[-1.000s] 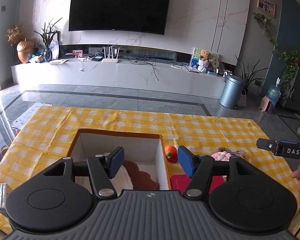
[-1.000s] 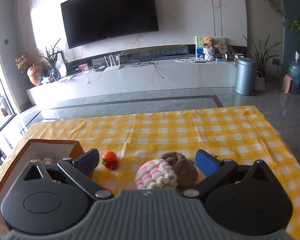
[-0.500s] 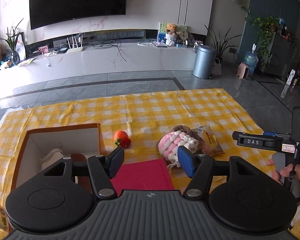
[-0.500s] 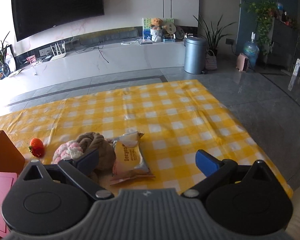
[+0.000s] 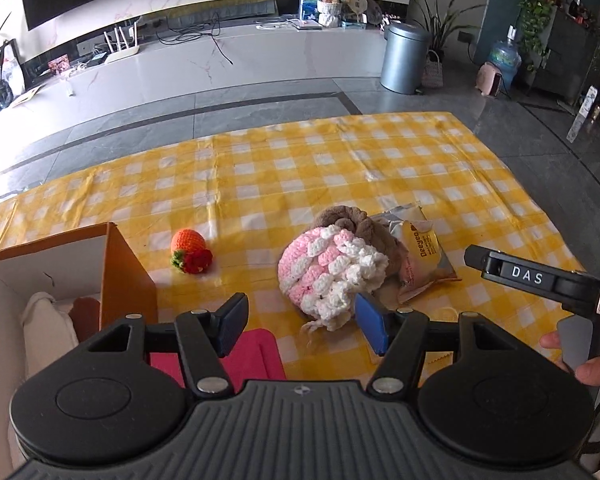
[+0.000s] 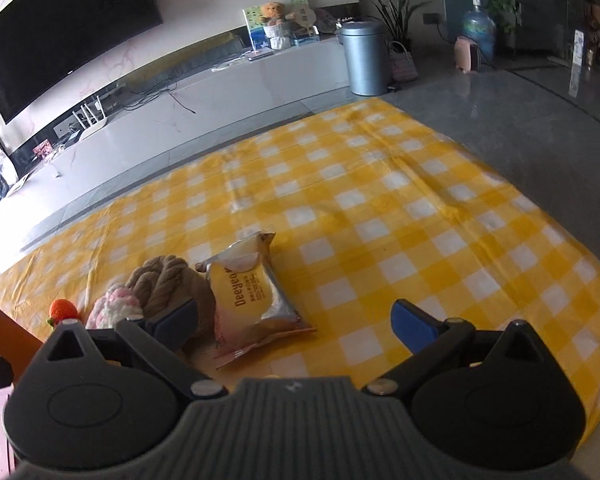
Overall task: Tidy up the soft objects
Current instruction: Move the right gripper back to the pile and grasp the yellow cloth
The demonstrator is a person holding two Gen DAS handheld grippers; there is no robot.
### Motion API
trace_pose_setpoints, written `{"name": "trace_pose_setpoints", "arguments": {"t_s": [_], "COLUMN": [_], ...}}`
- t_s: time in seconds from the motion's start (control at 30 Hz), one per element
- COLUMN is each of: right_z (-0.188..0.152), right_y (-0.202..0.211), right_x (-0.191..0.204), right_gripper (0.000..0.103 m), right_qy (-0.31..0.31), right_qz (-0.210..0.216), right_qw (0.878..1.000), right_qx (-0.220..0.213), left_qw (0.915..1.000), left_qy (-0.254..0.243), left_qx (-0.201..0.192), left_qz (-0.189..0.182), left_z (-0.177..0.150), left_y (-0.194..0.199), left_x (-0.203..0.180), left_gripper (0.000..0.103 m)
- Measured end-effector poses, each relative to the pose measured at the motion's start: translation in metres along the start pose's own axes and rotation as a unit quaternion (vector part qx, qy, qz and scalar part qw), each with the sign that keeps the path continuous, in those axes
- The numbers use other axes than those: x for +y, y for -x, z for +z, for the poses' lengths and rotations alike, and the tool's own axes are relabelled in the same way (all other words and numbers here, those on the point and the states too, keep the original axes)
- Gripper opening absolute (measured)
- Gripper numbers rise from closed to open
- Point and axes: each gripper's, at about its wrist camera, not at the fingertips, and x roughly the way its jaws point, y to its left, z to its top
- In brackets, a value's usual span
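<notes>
A pink and white crochet hat point(image 5: 329, 276) lies on the yellow checked cloth, against a brown knitted piece point(image 5: 360, 224) and a snack packet point(image 5: 424, 252). A crochet strawberry point(image 5: 190, 250) sits to its left. My left gripper point(image 5: 300, 324) is open just in front of the hat, nothing between its fingers. In the right wrist view my right gripper point(image 6: 294, 324) is open too, low over the cloth, with the snack packet point(image 6: 252, 300) between and ahead of its fingers, untouched. The brown piece point(image 6: 168, 284), hat point(image 6: 114, 310) and strawberry point(image 6: 63, 309) lie to its left.
An orange cardboard box point(image 5: 120, 264) with a cream soft item point(image 5: 46, 328) inside stands at the left. A pink flat pad point(image 5: 256, 354) lies under my left gripper. The right gripper's body point(image 5: 540, 280) and a hand point(image 5: 592, 364) show at the right. Table edge at right point(image 6: 596, 276).
Both grippers swung right and came lower. My left view moved from over the box to the hat; my right view moved from the hat to the snack packet. Both stayed open.
</notes>
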Motion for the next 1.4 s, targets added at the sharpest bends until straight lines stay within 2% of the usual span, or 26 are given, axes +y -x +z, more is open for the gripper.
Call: {"name": "trace_pose_setpoints", "arguments": {"t_s": [0.1,0.23,0.3,0.37,0.4,0.5,0.57,0.7,0.77,0.87,1.03,1.13,1.2,1.27,1.3,1.37,1.4], "right_z": [-0.002,-0.008,-0.013,-0.02,-0.022,-0.019,-0.02,-0.025,-0.028,-0.037,-0.048,-0.046,-0.046,-0.047,-0.048,-0.05,-0.05], "right_y": [-0.018,-0.036,-0.032,-0.017,-0.013,-0.02,-0.033,-0.053,-0.049,-0.044,-0.062,-0.061,-0.056,-0.051,-0.049,-0.048,-0.048], "right_x": [-0.003,0.002,0.011,0.025,0.027,0.011,0.004,-0.002,0.003,0.017,0.024,0.016,0.015,0.015,0.017,0.019,0.02], "right_gripper": [0.1,0.1,0.1,0.1,0.1,0.1,0.1,0.1,0.1,0.1,0.098,0.077,0.063,0.031,0.019,0.008,0.006], "right_qy": [0.003,0.036,0.1,0.192,0.208,0.151,0.139,0.119,0.133,0.193,0.223,0.189,0.192,0.193,0.197,0.204,0.206], "right_qz": [-0.014,-0.02,-0.008,-0.03,-0.039,-0.029,-0.033,-0.002,0.005,0.001,-0.038,-0.004,-0.007,-0.002,-0.005,-0.017,-0.022], "right_qw": [1.0,0.997,0.992,0.98,0.977,0.986,0.985,0.981,0.98,0.972,0.962,0.969,0.97,0.969,0.969,0.968,0.967], "right_qx": [0.025,0.066,0.073,0.034,0.029,0.068,0.098,0.152,0.151,0.135,0.153,0.158,0.152,0.152,0.15,0.148,0.147], "left_qw": [0.9998,0.9996,0.9994,0.9994,0.9994,0.9995,0.9995,0.9984,0.9981,0.9991,0.9992,0.9992,0.9993,0.9993,0.9993,0.9994,0.9994], "left_qy": [-0.007,-0.021,-0.021,-0.02,-0.019,-0.019,-0.017,0.009,0.01,0.0,0.001,0.001,0.003,0.009,0.009,0.003,-0.001], "left_qx": [0.017,0.018,0.023,0.026,0.026,0.024,0.024,0.045,0.047,0.032,0.037,0.04,0.038,0.037,0.035,0.031,0.03], "left_qz": [0.01,0.007,0.012,0.012,0.011,0.012,0.013,-0.032,-0.04,-0.029,-0.018,-0.004,0.001,0.005,0.009,0.018,0.02], "left_z": [-0.002,-0.003,-0.003,-0.003,-0.003,-0.005,-0.006,-0.006,-0.007,-0.007,-0.006,-0.006,-0.007,-0.007,-0.008,-0.008,-0.008], "left_y": [-0.008,-0.011,-0.012,-0.01,-0.008,-0.002,0.002,0.004,0.009,0.022,0.03,0.032,0.036,0.041,0.043,0.047,0.049], "left_x": [-0.008,-0.019,-0.021,-0.021,-0.02,-0.017,-0.015,-0.007,-0.008,-0.011,-0.011,-0.009,-0.008,-0.006,-0.006,-0.009,-0.011], "left_gripper": [0.073,0.073,0.072,0.073,0.073,0.073,0.073,0.073,0.073,0.073,0.074,0.074,0.074,0.074,0.074,0.074,0.074]}}
